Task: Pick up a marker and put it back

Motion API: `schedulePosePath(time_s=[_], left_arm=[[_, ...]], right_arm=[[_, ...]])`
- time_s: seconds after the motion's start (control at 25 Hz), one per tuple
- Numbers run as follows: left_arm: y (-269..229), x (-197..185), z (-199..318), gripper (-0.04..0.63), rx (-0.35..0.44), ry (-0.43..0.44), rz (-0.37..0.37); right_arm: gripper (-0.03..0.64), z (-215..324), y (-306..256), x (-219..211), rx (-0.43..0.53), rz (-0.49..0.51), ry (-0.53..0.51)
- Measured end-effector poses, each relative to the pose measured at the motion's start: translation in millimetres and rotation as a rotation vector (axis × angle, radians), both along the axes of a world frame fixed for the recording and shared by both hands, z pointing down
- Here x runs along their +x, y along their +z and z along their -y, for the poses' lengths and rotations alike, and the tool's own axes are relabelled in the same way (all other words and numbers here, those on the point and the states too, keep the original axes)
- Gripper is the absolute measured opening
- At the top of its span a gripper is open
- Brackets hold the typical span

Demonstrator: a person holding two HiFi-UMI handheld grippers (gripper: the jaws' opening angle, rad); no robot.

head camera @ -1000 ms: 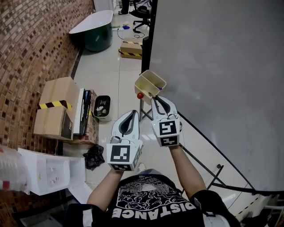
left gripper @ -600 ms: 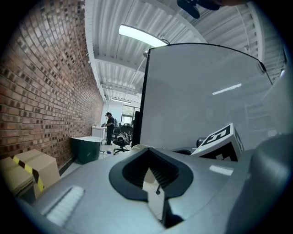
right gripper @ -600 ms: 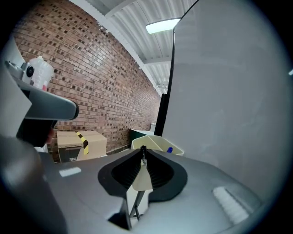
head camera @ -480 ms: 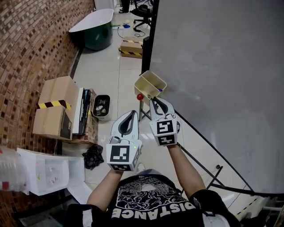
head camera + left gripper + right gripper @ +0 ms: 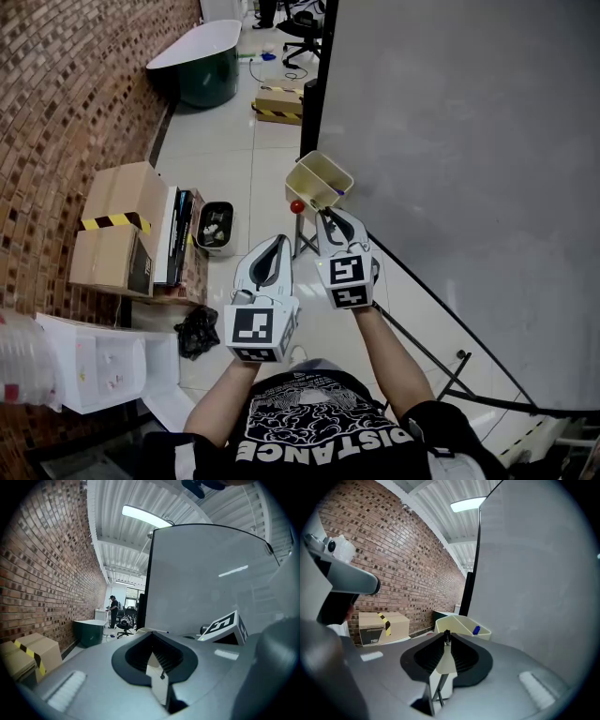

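Observation:
A cream tray (image 5: 312,172) hangs at the lower left corner of the whiteboard (image 5: 450,141). The blue cap of a marker (image 5: 336,191) pokes out of it. In the right gripper view the tray (image 5: 457,624) and the marker's blue cap (image 5: 476,630) lie just past the jaw tips. My right gripper (image 5: 328,217) points at the tray from just below it, shut with nothing in it (image 5: 447,633). My left gripper (image 5: 278,246) is held lower and to the left, also shut and empty (image 5: 153,634).
A red ball (image 5: 296,204) sits under the tray on the board's black stand. Cardboard boxes (image 5: 122,225) and a small bin (image 5: 216,227) stand along the brick wall on the left. A dark green tub (image 5: 202,66) is farther back.
My right gripper has shifted slightly left and turned a little below the tray. The left gripper has stayed where it was.

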State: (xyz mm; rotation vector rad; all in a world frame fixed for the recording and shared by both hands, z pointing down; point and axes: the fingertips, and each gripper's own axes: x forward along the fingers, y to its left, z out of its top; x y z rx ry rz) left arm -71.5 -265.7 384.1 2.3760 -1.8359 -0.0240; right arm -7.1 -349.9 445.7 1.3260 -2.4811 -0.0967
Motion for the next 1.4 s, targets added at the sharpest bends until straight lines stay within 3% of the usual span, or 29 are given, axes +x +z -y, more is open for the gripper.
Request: schedulePosePath(time_s=[0.76,1.4], left_arm=[[-6.3,8.1,-13.5,0.006,0.012,0.034,0.011],[-25.4,19.8,-63.6,0.006,0.052,0.078,0.013]], right_arm=[[0.037,-27.4,-35.6,10.8,0.063,0.054,0.026],[0.037,-123.8,-103.7,21.7,0.186,0.178,0.046]])
